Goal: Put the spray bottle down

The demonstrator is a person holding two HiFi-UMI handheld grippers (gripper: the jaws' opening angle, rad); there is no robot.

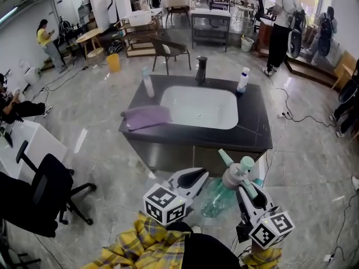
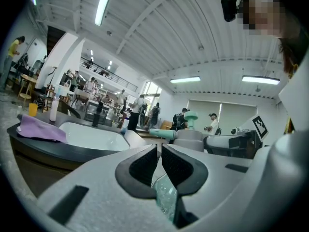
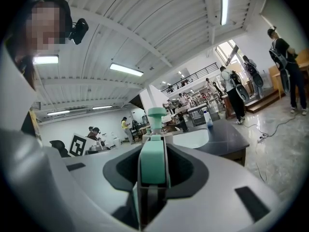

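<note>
Mid-carry, by my reading: right tongs (image 1: 245,186) are clamping the spray bottle (image 1: 220,198) by its trigger, left tongs (image 1: 201,176) sitting together, empty. Next is lowering it upright onto the bench (image 1: 255,129), then releasing.

Tilted translucent green spray bottle (image 1: 217,196), aloft

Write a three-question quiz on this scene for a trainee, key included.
1. Multiple choice: which gripper holds the spray bottle? A) left B) right C) neither
2. True or false: the purple cloth lies inside the white basin.
3. Short answer: what stands on the countertop behind the middle of the basin?

Key
1. B: the right gripper is clamped on the bottle's trigger.
2. False: the cloth lies on the countertop beside the basin.
3. The black faucet.
</note>
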